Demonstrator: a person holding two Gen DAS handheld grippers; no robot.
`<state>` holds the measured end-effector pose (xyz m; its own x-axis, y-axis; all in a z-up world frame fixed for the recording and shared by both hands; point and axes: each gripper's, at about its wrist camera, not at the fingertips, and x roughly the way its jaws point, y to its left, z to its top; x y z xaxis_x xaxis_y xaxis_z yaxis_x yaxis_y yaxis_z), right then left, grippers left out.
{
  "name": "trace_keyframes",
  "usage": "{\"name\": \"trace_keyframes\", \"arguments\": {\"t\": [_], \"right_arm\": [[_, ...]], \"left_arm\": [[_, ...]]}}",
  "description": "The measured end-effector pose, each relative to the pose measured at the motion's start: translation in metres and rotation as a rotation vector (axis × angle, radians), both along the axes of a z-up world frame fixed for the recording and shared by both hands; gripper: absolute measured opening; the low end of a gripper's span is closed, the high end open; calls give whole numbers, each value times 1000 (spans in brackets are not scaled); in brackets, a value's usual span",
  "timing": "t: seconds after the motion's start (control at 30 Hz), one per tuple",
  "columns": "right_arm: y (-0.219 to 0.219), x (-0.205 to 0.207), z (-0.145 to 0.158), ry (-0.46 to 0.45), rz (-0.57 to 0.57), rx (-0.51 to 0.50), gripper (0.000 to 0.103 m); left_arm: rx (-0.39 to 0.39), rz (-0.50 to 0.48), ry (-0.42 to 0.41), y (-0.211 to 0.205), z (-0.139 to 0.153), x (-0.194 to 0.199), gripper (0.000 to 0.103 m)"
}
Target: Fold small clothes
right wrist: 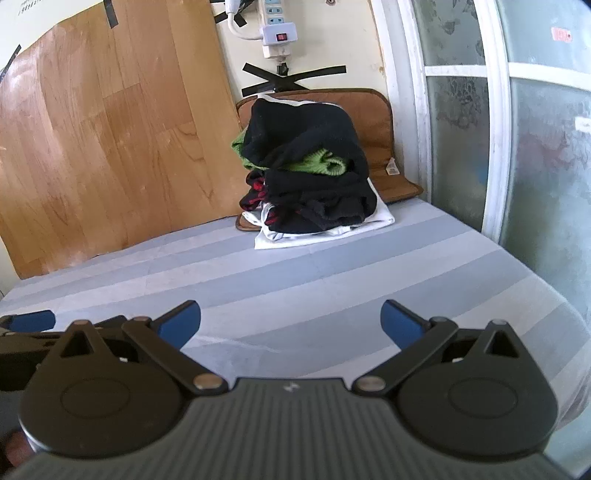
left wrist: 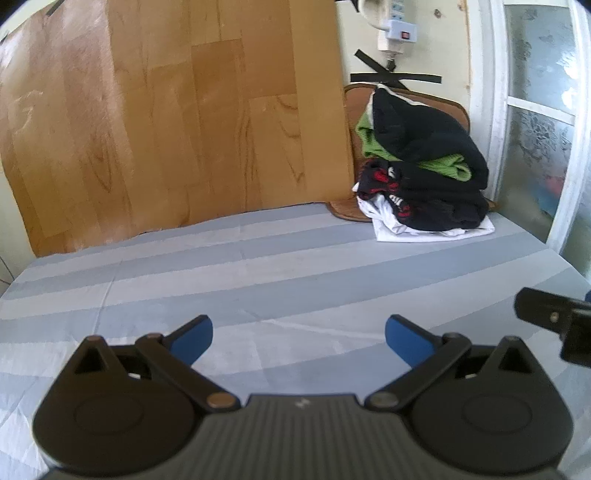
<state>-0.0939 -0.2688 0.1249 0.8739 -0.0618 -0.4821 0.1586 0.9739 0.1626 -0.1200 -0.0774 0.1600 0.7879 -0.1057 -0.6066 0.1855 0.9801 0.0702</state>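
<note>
pile (right wrist: 310,173): small clothes heaped at the far right corner of the bed, against the wall, well apart from both tools; nothing is being folded yet
make-up: black pieces on top and through the middle, a green knit (right wrist: 321,164) squeezed between them, a black-and-red piece (right wrist: 258,192) at the left edge, a white garment (right wrist: 332,229) flat underneath
why there: judged a stock heap, kept off to the corner so the striped middle of the bed stays free as the folding area; the white piece at the bottom sticks out forward and looks the easiest edge to catch, but the top black piece must come off first
cushion (right wrist: 391,166): brown pad leaning behind the heap, propping it against the wall
bed (right wrist: 332,280): grey and pale striped sheet, flat, with slight creases near the tools
board (right wrist: 110,140): wood-look panel taped upright to the wall, left of the heap
power strip (right wrist: 277,33): on the wall above, with black tape below it
left tool (left wrist: 298,338): low over the near part of the bed, aimed forward, blue pads spread wide, nothing between them
right tool (right wrist: 290,323): just beside the left one, same low level pose, pads wide apart and bare
reading: both held ready, pointed toward the heap; a reach forward and right seems the next need
</note>
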Motion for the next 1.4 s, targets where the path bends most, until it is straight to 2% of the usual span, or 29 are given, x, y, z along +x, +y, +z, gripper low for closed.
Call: {"name": "trace_keyframes", "arguments": {"t": [0.4, 0.63, 1.4], "right_arm": [[-1, 5, 6, -17, -18, -34, 103], [-1, 6, 9, -21, -17, -45, 103], [3, 7, 9, -18, -13, -50, 103]], "left_arm": [[-6, 14, -8, 6, 0, 2, 103], [-40, -1, -5, 8, 1, 2, 103], [30, 5, -7, 2, -2, -1, 103]]}}
